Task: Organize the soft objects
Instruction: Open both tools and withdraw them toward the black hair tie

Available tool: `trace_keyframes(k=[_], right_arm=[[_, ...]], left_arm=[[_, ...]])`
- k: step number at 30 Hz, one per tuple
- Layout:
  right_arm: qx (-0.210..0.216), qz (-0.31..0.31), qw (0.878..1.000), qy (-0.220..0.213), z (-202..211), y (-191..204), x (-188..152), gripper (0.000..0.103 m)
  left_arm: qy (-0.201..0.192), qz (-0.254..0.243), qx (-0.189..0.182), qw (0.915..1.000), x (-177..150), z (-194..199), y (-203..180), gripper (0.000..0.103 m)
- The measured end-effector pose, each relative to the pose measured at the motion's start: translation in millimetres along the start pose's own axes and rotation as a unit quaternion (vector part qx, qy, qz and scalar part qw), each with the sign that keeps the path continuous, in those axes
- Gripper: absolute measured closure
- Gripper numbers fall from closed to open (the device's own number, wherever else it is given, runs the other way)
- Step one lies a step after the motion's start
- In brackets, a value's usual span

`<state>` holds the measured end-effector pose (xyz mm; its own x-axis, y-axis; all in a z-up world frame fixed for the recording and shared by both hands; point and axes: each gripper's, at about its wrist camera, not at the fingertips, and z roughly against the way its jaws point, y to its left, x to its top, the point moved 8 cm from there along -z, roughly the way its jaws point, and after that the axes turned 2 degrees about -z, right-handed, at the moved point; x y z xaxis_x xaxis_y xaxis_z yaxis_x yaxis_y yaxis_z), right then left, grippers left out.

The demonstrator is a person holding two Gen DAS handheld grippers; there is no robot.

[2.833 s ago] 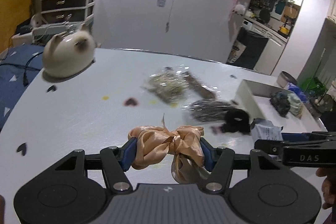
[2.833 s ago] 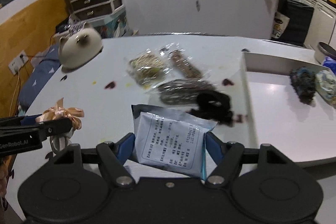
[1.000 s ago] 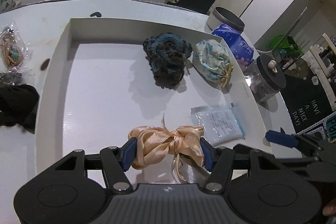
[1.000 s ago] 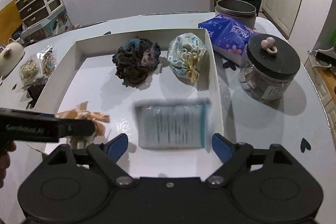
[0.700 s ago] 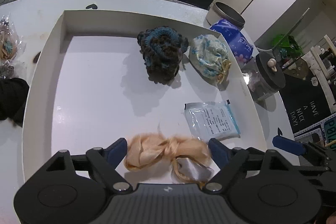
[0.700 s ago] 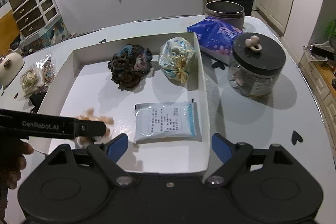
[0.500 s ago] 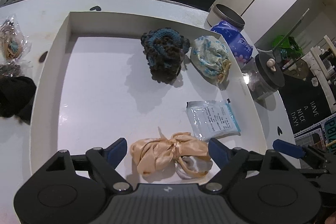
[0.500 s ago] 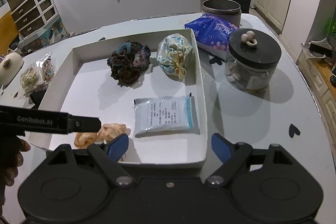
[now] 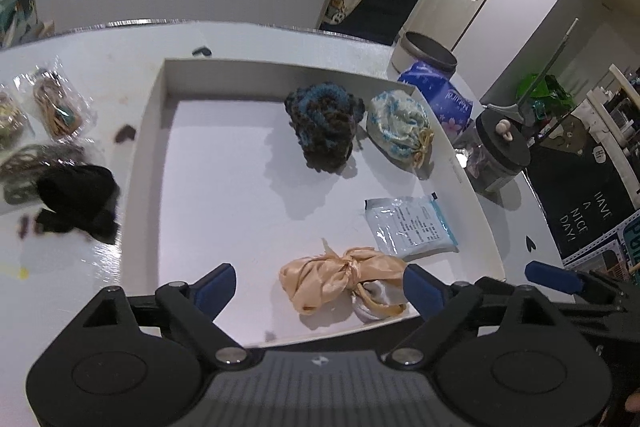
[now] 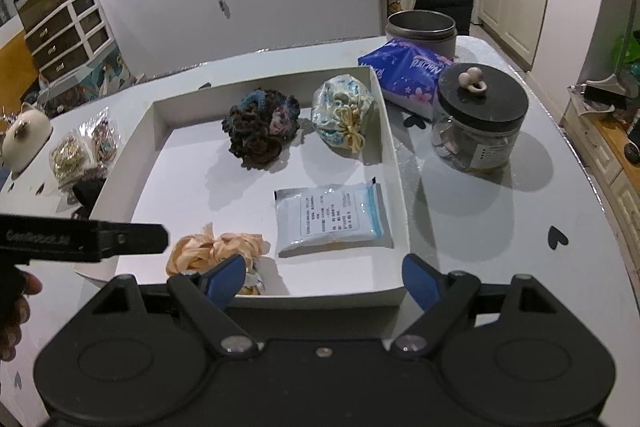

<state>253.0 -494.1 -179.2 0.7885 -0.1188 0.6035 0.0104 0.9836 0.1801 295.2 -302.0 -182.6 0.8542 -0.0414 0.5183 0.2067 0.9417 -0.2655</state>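
Note:
A peach satin scrunchie (image 9: 340,277) (image 10: 216,247) lies loose at the near edge of the white tray (image 9: 148,155) (image 10: 394,155). My left gripper (image 9: 320,289) hovers just above it, jaws opening, pads wide of the fabric on both sides and not touching it. A white printed sachet (image 9: 410,227) (image 10: 330,217) rests flat in the tray to its right. My right gripper (image 10: 324,275) stands open and empty above the tray's near wall. Further back in the tray sit a dark crochet scrunchie (image 9: 324,131) (image 10: 262,131) and a blue-and-white floral pouch (image 9: 400,127) (image 10: 344,115).
A black soft item (image 9: 76,203) and several clear plastic packets (image 9: 56,107) lie on the table left of the tray. To the right stand a black-lidded jar (image 10: 478,119), a purple tissue pack (image 10: 408,73) and a metal tin (image 10: 420,25). A cat-shaped ornament (image 10: 24,137) sits far left.
The left gripper opened and dropped the peach scrunchie into the tray, and the right gripper let the sachet fall there. Both grippers have since drawn back and upward.

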Motion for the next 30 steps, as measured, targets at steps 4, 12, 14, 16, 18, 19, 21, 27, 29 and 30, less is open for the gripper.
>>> trace_keyframes(k=[4, 12, 14, 16, 18, 19, 21, 27, 29, 30], right_arm=[[-0.001, -0.009, 1.000, -0.014, 9, 1, 0, 0.017], [-0.006, -0.012, 0.999, -0.042, 30, 10, 3, 0.017], [-0.009, -0.012, 0.999, -0.048, 35, 14, 4, 0.017], [-0.011, -0.011, 0.998, -0.055, 40, 20, 5, 0.011], [-0.016, -0.010, 0.998, -0.059, 43, 26, 5, 0.003], [-0.019, -0.009, 0.998, -0.062, 45, 29, 5, 0.001], [-0.024, -0.007, 0.997, -0.066, 47, 36, 5, 0.000], [-0.043, -0.022, 0.996, -0.076, 51, 52, 2, 0.000], [-0.048, -0.026, 0.996, -0.077, 51, 58, 1, 0.000], [-0.050, -0.027, 0.995, -0.077, 51, 61, 1, 0.000]], left_arm=[[-0.015, -0.013, 0.005, 0.9998, -1, 15, 3, 0.008], [-0.040, -0.030, 0.013, 0.9987, -4, 40, 12, 0.002], [-0.045, -0.032, 0.012, 0.9984, -4, 45, 16, 0.000], [-0.053, -0.034, 0.012, 0.9979, -4, 51, 19, 0.000], [-0.058, -0.033, 0.011, 0.9977, -4, 56, 25, 0.000], [-0.060, -0.033, 0.010, 0.9976, -3, 58, 28, 0.000], [-0.063, -0.033, 0.009, 0.9974, -3, 63, 35, 0.000], [-0.072, -0.045, 0.019, 0.9962, -4, 80, 59, 0.000], [-0.076, -0.046, 0.022, 0.9958, -3, 86, 69, 0.000], [-0.078, -0.045, 0.022, 0.9957, -4, 88, 75, 0.000]])
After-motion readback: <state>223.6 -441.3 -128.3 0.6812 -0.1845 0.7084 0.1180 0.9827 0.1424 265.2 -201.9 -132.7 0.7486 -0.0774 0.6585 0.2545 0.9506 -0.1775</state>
